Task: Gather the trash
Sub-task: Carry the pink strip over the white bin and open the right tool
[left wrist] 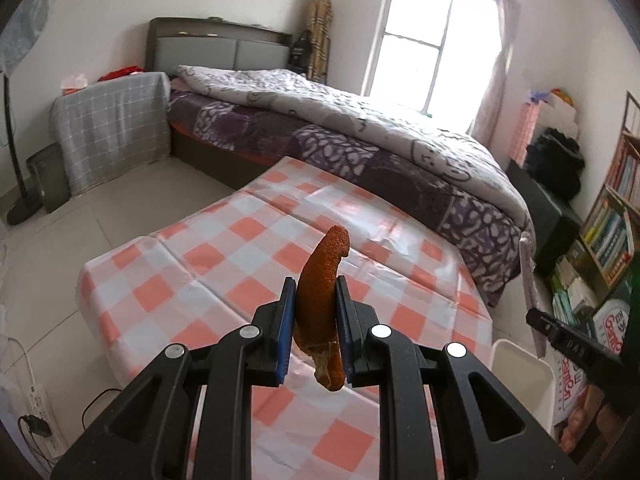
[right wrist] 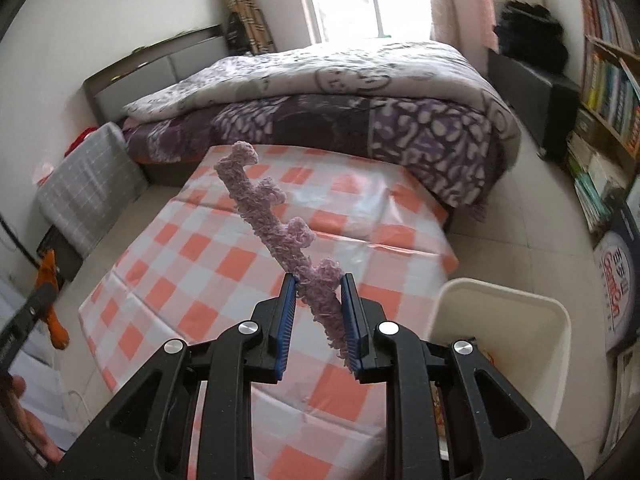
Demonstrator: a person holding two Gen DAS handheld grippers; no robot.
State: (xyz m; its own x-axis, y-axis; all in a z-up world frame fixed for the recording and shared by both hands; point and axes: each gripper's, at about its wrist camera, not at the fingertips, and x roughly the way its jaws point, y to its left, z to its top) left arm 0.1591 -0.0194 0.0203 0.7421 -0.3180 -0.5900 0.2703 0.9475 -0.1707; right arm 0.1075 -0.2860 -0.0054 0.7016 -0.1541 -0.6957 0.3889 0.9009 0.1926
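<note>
My left gripper (left wrist: 316, 284) is shut on an orange peel (left wrist: 322, 280) that stands up between its blue pads, held above the checked table (left wrist: 224, 264). My right gripper (right wrist: 319, 282) is shut on a long fuzzy pink strip (right wrist: 272, 224) that sticks up and to the left, over the same table (right wrist: 192, 264). The white trash bin (right wrist: 520, 320) stands at the table's right side, just right of my right gripper; it also shows in the left wrist view (left wrist: 524, 376). In the right wrist view the left gripper with the peel (right wrist: 52, 276) shows at the far left.
A bed (left wrist: 360, 128) with a purple quilt lies beyond the table. A bookshelf (right wrist: 608, 92) and a printed bag (right wrist: 616, 280) stand at the right. A cloth-covered stand (left wrist: 112, 128) and a fan pole (left wrist: 12, 132) are at the left. A power strip (left wrist: 38, 404) lies on the floor.
</note>
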